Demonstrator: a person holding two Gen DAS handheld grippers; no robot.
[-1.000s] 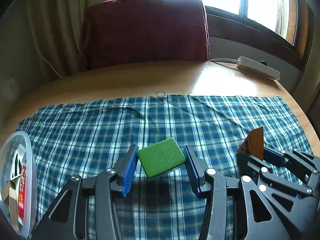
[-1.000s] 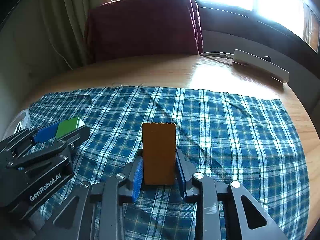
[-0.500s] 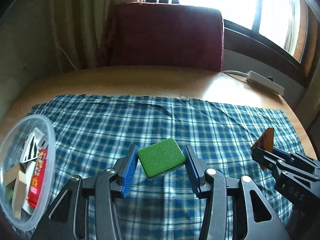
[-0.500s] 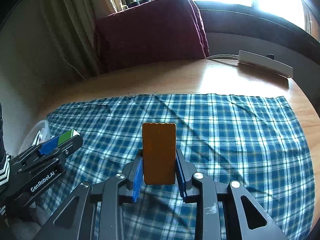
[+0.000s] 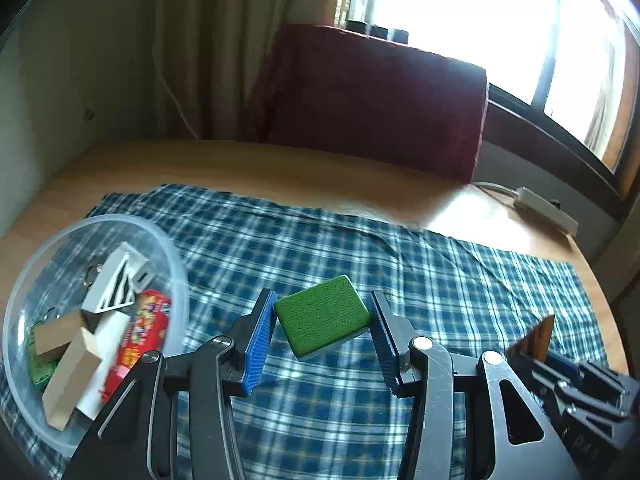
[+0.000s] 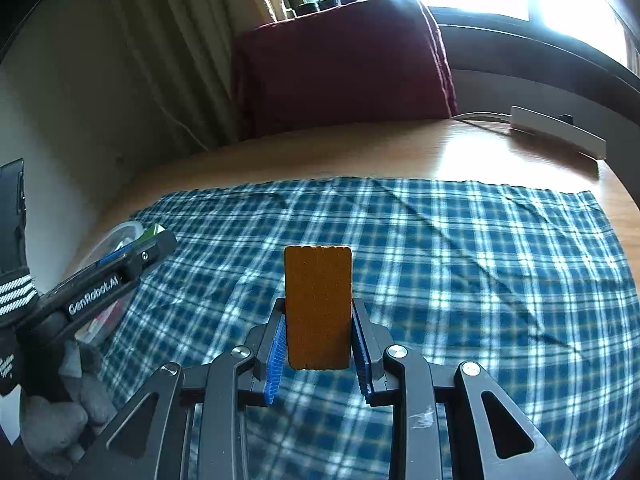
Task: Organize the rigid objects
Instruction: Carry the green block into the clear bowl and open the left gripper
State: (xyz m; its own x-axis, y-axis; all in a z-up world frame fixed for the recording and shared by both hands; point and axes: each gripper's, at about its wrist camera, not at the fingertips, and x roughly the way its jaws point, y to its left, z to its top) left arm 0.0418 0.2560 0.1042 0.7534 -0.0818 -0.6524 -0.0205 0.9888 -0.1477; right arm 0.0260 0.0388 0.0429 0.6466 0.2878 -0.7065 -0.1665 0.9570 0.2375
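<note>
In the left wrist view, the left gripper (image 5: 323, 334) pinches a flat green tile with a swirly pattern (image 5: 322, 327) between its blue pads. The tile sits tilted and is up off the blue checked cloth (image 5: 400, 264). To the gripper's left, close by, is a round clear plastic bowl (image 5: 176, 264). It already holds a few small things: pale wooden blocks, a white piece and a red packet. Far to the right, the other tool pokes in.

In the right wrist view, the right gripper (image 6: 319, 344) squeezes an upright orange wooden block (image 6: 318, 306). The cloth ahead looks bare.

I think some things are put away. These two are left to drop in.
</note>
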